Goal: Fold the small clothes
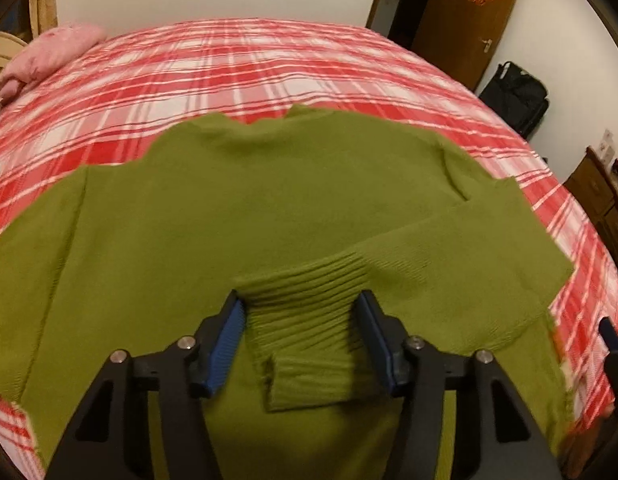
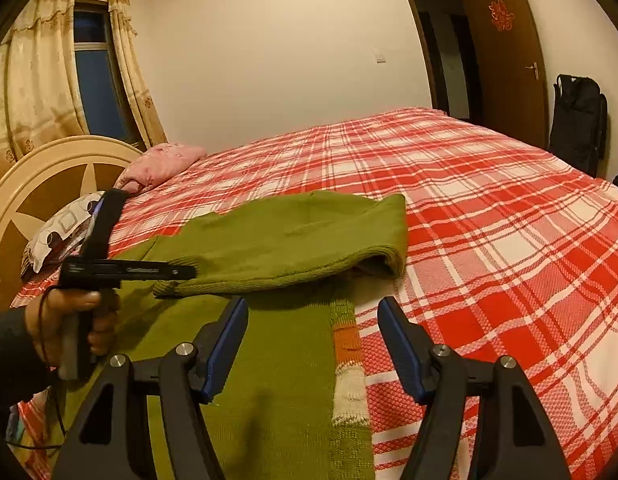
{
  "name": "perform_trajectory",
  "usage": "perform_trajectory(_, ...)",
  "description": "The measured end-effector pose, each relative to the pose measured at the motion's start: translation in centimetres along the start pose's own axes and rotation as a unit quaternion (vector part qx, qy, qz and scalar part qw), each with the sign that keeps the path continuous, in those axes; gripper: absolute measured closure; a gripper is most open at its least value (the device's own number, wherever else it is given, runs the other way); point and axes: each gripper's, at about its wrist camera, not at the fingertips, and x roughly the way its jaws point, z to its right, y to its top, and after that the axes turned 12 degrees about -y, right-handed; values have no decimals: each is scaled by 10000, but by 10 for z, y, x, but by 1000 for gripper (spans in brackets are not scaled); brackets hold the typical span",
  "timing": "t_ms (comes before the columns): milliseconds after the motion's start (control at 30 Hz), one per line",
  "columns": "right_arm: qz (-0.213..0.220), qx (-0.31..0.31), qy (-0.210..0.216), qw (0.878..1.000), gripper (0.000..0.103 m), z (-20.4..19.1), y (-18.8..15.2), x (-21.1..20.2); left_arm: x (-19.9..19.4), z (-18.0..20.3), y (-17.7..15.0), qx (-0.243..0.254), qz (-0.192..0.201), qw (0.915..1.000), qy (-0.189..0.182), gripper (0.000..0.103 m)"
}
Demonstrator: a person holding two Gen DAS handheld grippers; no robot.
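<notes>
A green knit sweater lies flat on the red plaid bed. One sleeve is folded across the body, and its ribbed cuff lies between the blue pads of my left gripper, which is open just above it. In the right wrist view the sweater shows its folded sleeve and a striped orange and white hem. My right gripper is open and empty over the hem edge. The left gripper shows there, held in a hand at the left.
A pink pillow and a patterned pillow lie by the cream headboard. A brown door and a black bag stand beyond the bed. A wooden cabinet stands at the right.
</notes>
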Motion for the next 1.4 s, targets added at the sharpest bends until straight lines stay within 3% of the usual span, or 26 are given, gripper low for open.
perform_trajectory(33,7,1,-13,10000,35,-1,0,-1,1,-1,2,-17,-9,10000,-77,76)
perform_trajectory(67,6,4,-30,10000,35,-1,0,0,0,0,3,-39,-44,9998,-185,94)
perform_trajectory(300,-71,11,-83,9999,35,-1,-2,3,-55,8,15,11,442,9968,-673,96)
perform_trajectory(500,-193,-24,-112,9997,35,-2,-5,8,-104,-13,24,-126,802,9954,-516,96)
perform_trajectory(867,-591,-27,-278,9979,34,-1,-10,26,-86,-84,14,-809,585,9950,-98,96)
perform_trajectory(1033,-812,104,-336,9961,34,4,-13,34,-71,-93,5,-758,479,9959,117,95)
perform_trajectory(1400,-902,-51,-457,9949,34,1,-15,42,-79,-103,-6,-850,497,9951,-71,95)
